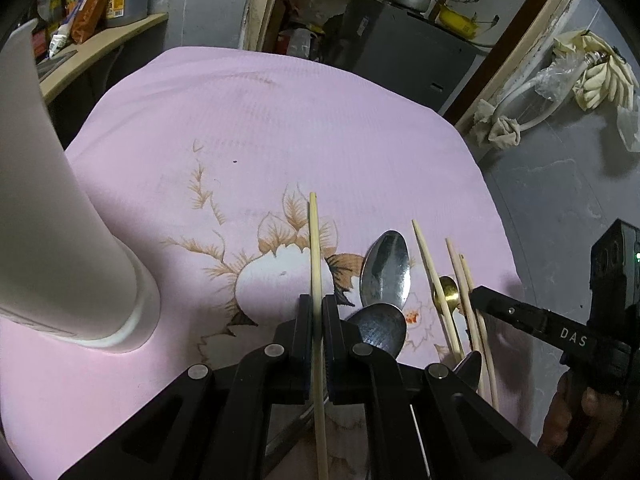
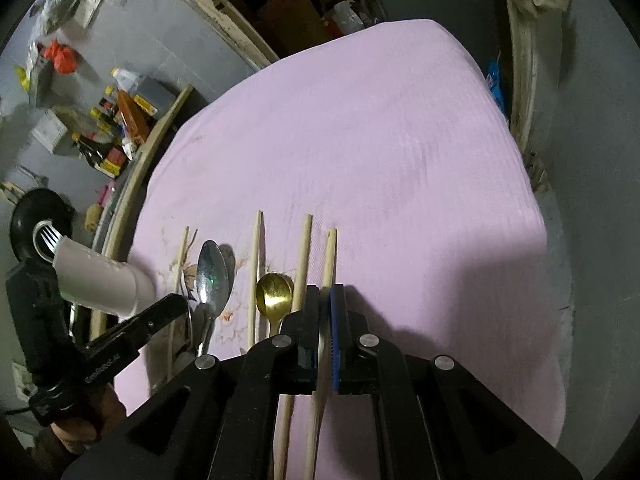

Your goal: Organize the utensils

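Left gripper: jaws clamped on a pale wooden chopstick, tip pointing far.
Right gripper: jaws closed on another chopstick.
Spoons: two shiny steel spoons and a gold spoon lie between the grippers.
Holder: white cylindrical cup, left.
Surface: pink floral cloth.

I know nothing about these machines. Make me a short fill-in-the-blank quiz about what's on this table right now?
1. The left claw is shut on a pale wooden ____.
2. The small spoon between the chopsticks is ____ in colour.
3. The floral tablecloth is ____.
4. The tall white cup holds a metal ____.

Missing words: chopstick; gold; pink; fork
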Available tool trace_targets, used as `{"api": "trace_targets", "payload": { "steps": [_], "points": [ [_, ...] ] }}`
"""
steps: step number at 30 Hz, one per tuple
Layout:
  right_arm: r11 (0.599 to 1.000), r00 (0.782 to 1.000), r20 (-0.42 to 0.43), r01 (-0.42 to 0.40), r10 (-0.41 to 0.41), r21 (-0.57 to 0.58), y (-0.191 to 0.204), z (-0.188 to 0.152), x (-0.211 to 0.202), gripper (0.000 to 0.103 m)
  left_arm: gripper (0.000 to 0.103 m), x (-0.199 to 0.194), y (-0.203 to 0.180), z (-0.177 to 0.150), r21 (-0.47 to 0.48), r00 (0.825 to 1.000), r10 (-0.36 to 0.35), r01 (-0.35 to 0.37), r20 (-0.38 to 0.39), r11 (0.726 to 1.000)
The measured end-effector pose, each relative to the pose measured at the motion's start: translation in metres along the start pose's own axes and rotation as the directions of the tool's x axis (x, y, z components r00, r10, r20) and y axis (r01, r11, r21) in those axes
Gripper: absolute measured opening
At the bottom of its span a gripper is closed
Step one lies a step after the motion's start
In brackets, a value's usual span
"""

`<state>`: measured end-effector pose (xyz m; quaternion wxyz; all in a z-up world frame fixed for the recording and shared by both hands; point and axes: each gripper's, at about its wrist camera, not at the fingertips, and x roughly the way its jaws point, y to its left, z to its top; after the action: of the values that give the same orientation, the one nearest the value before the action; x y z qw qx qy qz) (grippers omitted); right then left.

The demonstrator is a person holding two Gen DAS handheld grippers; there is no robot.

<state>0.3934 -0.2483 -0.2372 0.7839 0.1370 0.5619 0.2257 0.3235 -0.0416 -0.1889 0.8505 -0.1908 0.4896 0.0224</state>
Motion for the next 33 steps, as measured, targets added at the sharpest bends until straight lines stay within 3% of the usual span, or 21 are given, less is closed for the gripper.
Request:
{"api": "trace_targets", "payload": {
  "steps": [12,19,33],
  "points": [
    [0.994,0.989,-0.117,0.081,-0.088,-0.067,0.016,0.012,0.009,0.004,0.006,0.006,-0.005,0.003,0.044,0.999,0.018,-0.017,-0.027,0.999],
    [0.996,0.983,-0.166,0.069,-0.077,-0.050,0.016,0.003,0.005,0.004,0.005,0.002,0.000,-0.001,0.031,0.999,0.000,0.001,-0.052,1.000],
    [0.995,0.986,-0.139,0.096,-0.097,-0.010,0.013,-0.020,-0.004,0.004,0.005,-0.014,0.007,-0.015,0.049,0.997,-0.055,0.058,-0.063,0.997]
  ]
}}
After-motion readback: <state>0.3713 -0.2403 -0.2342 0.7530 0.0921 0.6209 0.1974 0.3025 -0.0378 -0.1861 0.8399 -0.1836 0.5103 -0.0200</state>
